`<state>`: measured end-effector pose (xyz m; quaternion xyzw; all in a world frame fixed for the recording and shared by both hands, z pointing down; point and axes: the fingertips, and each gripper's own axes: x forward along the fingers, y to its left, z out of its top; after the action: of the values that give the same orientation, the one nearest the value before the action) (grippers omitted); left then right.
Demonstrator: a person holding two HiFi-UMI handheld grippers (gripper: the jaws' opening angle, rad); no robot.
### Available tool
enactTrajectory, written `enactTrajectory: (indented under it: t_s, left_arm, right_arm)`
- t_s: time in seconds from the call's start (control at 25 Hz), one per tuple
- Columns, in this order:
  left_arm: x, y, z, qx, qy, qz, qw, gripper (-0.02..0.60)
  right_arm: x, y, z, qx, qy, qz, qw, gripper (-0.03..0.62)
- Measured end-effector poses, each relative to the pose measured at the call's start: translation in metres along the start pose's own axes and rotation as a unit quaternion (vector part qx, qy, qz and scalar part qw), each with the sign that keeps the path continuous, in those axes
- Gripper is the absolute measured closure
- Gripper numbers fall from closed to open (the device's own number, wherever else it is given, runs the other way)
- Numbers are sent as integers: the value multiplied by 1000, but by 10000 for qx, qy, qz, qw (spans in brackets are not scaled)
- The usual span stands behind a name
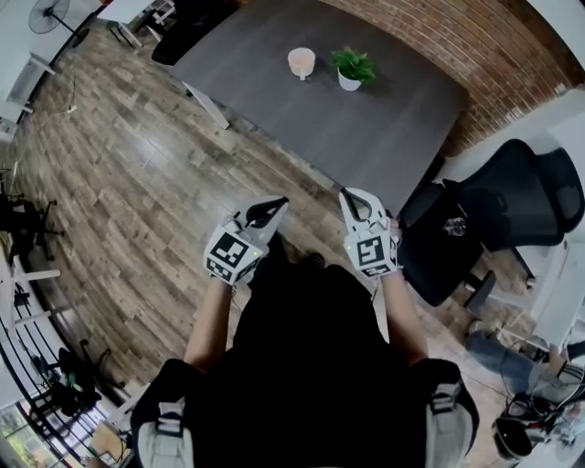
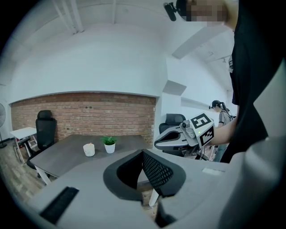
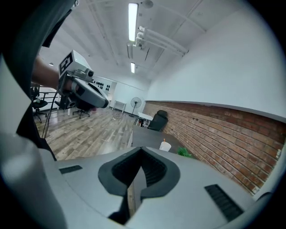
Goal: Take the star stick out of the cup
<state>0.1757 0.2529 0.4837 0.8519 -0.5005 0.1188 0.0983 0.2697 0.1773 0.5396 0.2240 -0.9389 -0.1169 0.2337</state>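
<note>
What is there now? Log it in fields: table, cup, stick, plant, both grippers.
table: dark grey rectangular tabletop, ahead of the person
cup: pale round cup, upright on it
stick: thin orange tip above cup rim
plant: small green plant in white pot, beside cup
left gripper: shut, empty, short of table
right gripper: shut, empty

Setting: an open office. Long grey table [image 1: 366, 119] on wood-plank floor [image 1: 137, 183], brick wall [image 1: 494, 46] behind it, white wall above. Black swivel chair [image 1: 512, 201] at the table's end; a small white desk [image 2: 24, 133] stands by the wall. Pedestal fan [image 1: 47, 14], potted plant [image 1: 352, 66] (on the tabletop), ceiling strip light [image 3: 132, 15].
</note>
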Motion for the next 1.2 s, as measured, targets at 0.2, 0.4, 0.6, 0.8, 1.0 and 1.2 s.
enactTrajectory:
  t_s: [0.2,0.4,0.6,0.8,1.0,1.2]
  left_arm:
    - [-2,18,-1,-47,32,-17,10000,580]
    - [2,38,-1,-28,11,-141,9999,580]
    - [9,68,8,22,22,-305,9995,580]
    - [14,102,13,33,-8,-416,9991,580]
    - [15,135,11,26,-2,-530,9986,580]
    - [19,167,12,31,18,-652,9979,580]
  right_arm:
    - [13,-4,3,-18,59,-76,10000,594]
    - [33,-7,8,-153,118,-152,9997,594]
    - [56,-15,15,-67,288,-286,9992,594]
    - [81,-21,22,15,377,-407,9985,594]
    - [110,-23,33,11,449,-479,9978,594]
    - [138,-29,47,-1,453,-606,9971,594]
